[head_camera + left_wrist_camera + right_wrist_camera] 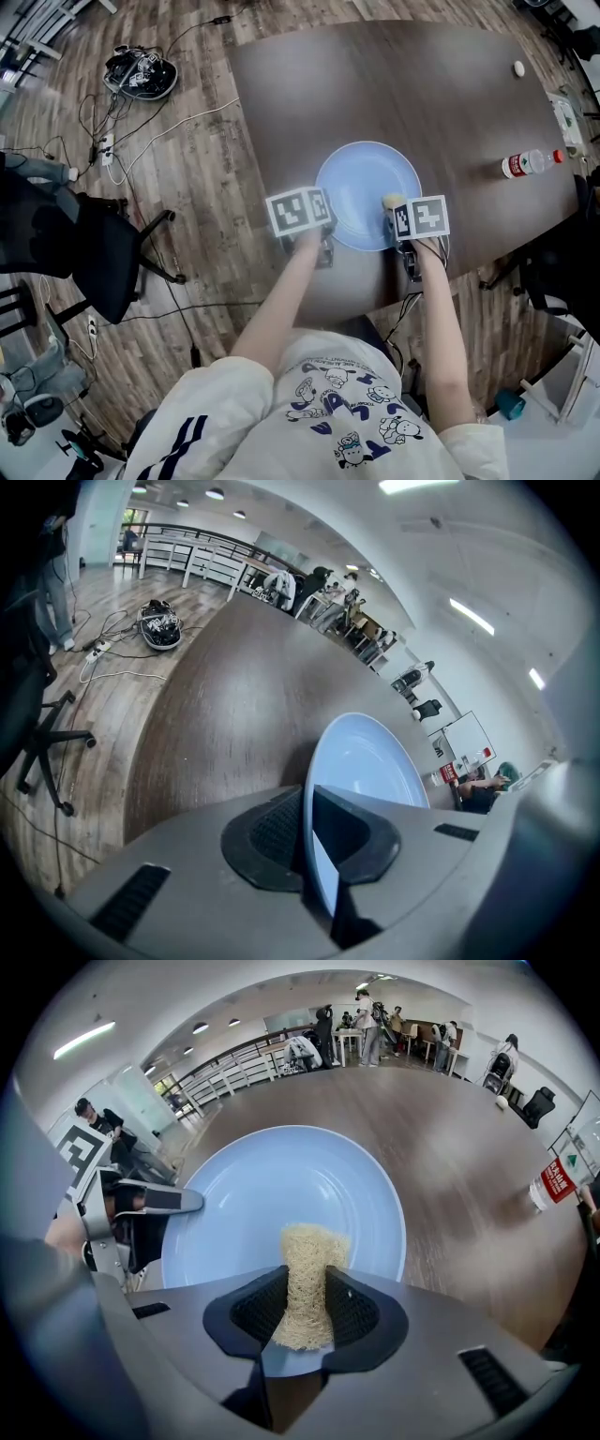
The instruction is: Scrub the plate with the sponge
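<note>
Scrub looks barely begun. Left gripper [310, 834] clamps the blue plate [361, 178] by its left rim, mid-frame. Right gripper [305, 1314] pinches the fibrous sponge [309, 1251] over the plate's lower right — most surface probably left.

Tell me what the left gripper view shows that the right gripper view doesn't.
Only the left gripper view: the rim of the pale blue round plate clamped edge-on between the left gripper's jaws, and a black office chair on the wooden plank floor.
Only the right gripper view: the straw-coloured fibrous sponge pinched in the right gripper over the plate, and a clear plastic bottle with a red label.
Both: the plate, the dark brown wooden table and the left gripper at the plate's edge.
</note>
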Available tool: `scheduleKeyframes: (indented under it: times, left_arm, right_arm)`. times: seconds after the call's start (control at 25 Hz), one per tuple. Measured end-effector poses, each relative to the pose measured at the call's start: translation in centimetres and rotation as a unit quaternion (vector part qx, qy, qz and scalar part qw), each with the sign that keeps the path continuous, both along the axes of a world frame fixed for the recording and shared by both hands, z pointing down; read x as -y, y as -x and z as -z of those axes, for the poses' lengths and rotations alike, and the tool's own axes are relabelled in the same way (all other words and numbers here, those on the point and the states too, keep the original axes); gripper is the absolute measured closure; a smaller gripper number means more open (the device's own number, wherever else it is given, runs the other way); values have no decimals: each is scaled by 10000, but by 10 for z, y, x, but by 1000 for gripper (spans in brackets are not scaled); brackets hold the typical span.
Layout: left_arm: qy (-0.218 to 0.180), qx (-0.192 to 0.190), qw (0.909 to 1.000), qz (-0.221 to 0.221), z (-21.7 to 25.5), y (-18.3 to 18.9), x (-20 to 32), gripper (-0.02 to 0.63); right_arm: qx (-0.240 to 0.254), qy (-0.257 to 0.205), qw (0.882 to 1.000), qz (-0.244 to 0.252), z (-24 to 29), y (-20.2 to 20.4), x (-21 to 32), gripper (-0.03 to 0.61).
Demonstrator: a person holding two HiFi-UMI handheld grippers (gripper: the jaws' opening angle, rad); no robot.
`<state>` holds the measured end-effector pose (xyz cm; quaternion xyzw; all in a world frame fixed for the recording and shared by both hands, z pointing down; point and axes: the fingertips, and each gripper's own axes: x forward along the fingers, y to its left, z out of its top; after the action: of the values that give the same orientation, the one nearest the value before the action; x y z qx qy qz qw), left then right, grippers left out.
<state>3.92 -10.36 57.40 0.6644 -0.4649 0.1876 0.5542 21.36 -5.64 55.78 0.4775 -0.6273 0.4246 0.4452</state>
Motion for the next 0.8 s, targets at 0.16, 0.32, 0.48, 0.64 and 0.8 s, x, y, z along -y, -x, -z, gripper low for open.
scheduleKeyframes:
  times: [0.16,0.32,0.48,0.64,0.8]
  left_arm:
    - [-18,4,10000,-41,0,0,1,583]
    - [-23,-1,10000,-55,0,2,1,583]
    - [-32,-11,10000,-81,0,1,1,583]
    - [-28,-25,9999,-94,0,0,0,583]
    - [-22,-43,9999,-91,1,-1,0,583]
  right_arm:
    - [12,32,10000,66,0,8,-7,459]
    - [39,123,9998,167,-1,18,-14,459]
    - [151,230,9992,292,-1,27,-22,459]
    - [314,340,9982,374,0,40,-30,459]
    - [546,404,9968,414,0,54,-34,459]
